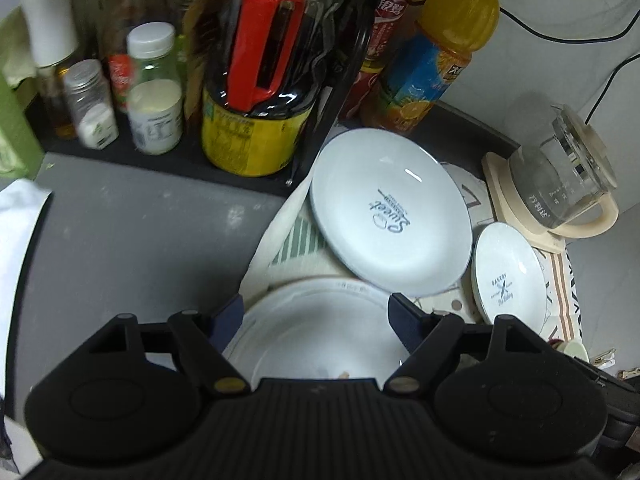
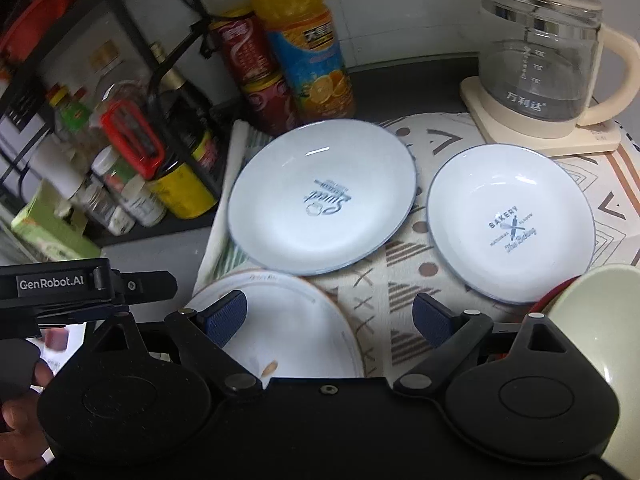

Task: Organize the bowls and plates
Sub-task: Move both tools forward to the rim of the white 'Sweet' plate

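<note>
A white plate marked "Sweet" [image 1: 390, 212] [image 2: 322, 196] lies on a patterned cloth [image 2: 400, 280]. A white plate marked "Bakery" [image 1: 508, 280] [image 2: 510, 224] lies to its right. A larger white plate with a brown rim [image 1: 316, 332] [image 2: 288, 328] lies nearest, its far edge under the Sweet plate. My left gripper [image 1: 316, 312] is open above this near plate. My right gripper [image 2: 330, 316] is open, its left finger over the same plate. A pale green bowl [image 2: 596, 344] with a red rim beneath it stands at the right.
A black rack [image 2: 132, 40] at the left holds several bottles and jars [image 1: 154, 88]. A dark oil bottle with a red handle [image 1: 260, 80], red cans [image 2: 248, 52] and an orange juice bottle [image 2: 304, 40] stand behind the plates. A glass kettle [image 2: 544, 52] sits at the back right.
</note>
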Motion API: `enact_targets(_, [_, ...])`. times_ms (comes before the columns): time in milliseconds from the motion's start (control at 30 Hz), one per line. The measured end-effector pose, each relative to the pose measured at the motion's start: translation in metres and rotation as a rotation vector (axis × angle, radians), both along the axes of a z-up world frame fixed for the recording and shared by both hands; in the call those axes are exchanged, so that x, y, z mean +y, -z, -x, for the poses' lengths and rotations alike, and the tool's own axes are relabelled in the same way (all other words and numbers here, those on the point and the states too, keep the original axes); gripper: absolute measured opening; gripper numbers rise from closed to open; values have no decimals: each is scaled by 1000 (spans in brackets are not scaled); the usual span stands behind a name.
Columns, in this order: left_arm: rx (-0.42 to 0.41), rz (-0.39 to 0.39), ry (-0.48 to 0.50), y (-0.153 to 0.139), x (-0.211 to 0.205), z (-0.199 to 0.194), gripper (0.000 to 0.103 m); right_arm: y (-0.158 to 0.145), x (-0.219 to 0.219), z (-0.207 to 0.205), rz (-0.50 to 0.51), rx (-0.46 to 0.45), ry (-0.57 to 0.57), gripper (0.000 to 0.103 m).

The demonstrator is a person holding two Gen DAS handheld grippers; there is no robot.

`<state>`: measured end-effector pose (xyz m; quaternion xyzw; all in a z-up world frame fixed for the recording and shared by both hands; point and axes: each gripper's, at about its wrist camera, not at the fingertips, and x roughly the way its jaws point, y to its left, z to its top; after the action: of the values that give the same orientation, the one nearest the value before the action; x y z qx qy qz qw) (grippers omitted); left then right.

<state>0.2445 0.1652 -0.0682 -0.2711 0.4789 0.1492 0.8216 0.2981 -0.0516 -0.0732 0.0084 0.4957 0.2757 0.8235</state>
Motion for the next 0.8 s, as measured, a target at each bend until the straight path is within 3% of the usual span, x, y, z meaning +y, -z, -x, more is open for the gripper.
enact_targets(333, [-14, 7, 46, 32, 15, -37, 75, 22, 3, -26, -40, 66, 166, 64])
enact_targets(500, [-19, 19, 49, 50, 22, -49, 72, 39, 10, -37, -63, 94, 228, 59])
enact_targets(700, [-22, 32, 30, 70, 27, -60, 61, 60, 22, -54, -95, 124, 260, 57])
enact_targets(800, [-23, 35, 12, 79, 29, -62, 54, 73, 26, -63, -102, 159, 290, 46])
